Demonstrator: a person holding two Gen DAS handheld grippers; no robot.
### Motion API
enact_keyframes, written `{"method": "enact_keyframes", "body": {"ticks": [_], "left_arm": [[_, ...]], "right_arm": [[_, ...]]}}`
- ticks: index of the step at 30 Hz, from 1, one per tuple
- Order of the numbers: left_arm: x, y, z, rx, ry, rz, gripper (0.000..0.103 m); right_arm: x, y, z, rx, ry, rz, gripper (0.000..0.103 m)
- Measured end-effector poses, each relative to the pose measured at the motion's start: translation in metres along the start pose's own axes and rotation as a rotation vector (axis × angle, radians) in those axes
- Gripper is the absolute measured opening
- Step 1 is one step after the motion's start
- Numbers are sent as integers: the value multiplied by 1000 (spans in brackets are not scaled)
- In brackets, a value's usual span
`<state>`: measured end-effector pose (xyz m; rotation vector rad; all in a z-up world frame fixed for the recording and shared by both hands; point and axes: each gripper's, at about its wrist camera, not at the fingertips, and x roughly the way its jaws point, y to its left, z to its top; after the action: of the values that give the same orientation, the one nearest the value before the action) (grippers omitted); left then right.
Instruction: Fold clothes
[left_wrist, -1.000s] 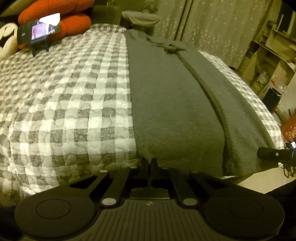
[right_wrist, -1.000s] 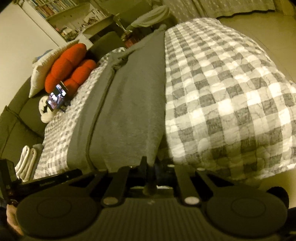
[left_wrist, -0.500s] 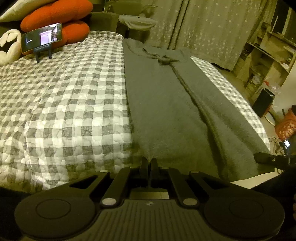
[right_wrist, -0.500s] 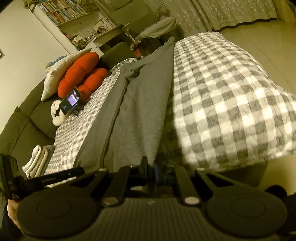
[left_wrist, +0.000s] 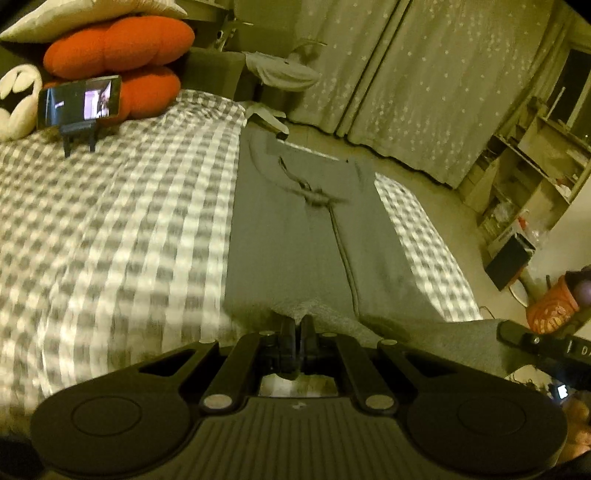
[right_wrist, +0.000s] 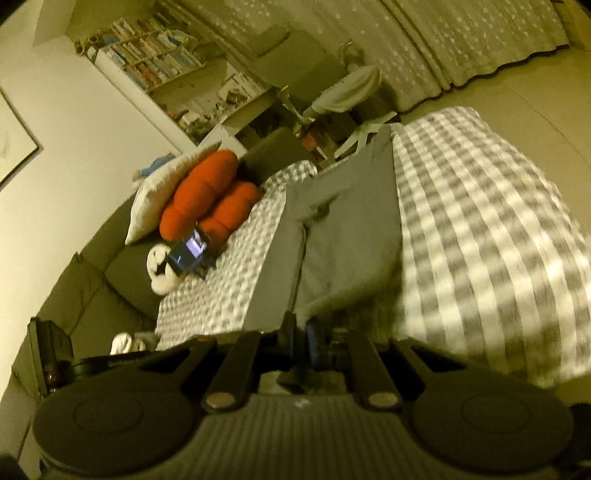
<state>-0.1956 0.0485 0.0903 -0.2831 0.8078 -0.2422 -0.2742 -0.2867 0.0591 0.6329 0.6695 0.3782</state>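
A pair of grey trousers (left_wrist: 295, 236) lies lengthwise on the checked bedspread (left_wrist: 122, 236), its drawstring waist at the far end. My left gripper (left_wrist: 297, 323) is shut on the near hem of one leg, which hangs lifted off the bed. In the right wrist view the same grey trousers (right_wrist: 347, 240) run away from me, and my right gripper (right_wrist: 299, 325) is shut on the near hem of the other leg. The right gripper's tip (left_wrist: 517, 332) shows at the right edge of the left wrist view, with the hem stretched between both grippers.
Orange cushions (left_wrist: 118, 66), a white pillow and a phone on a stand (left_wrist: 79, 101) sit at the head of the bed. A chair with a draped cloth (left_wrist: 284, 72), star-patterned curtains and shelves (left_wrist: 535, 173) stand beyond. A bookshelf (right_wrist: 166, 66) lines the wall.
Both grippers have risen, lifting the near hems of the trousers off the bed. More of the bed and the room beyond now shows in both views.
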Motion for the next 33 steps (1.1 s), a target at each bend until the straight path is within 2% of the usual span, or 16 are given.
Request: {"method": "enact_keyframes", "body": {"ticks": [6, 15, 26, 33], "left_arm": [[14, 1, 38, -15, -10, 21, 1], [45, -3, 88, -17, -21, 56, 1], [99, 3, 155, -59, -15, 78, 1], [143, 11, 187, -99, 24, 100, 1]], "right_arm": [[29, 0, 48, 61, 2, 13, 7], [78, 3, 110, 87, 20, -19, 8], [136, -3, 173, 111, 49, -69, 8], [187, -10, 211, 108, 91, -103, 8]]}}
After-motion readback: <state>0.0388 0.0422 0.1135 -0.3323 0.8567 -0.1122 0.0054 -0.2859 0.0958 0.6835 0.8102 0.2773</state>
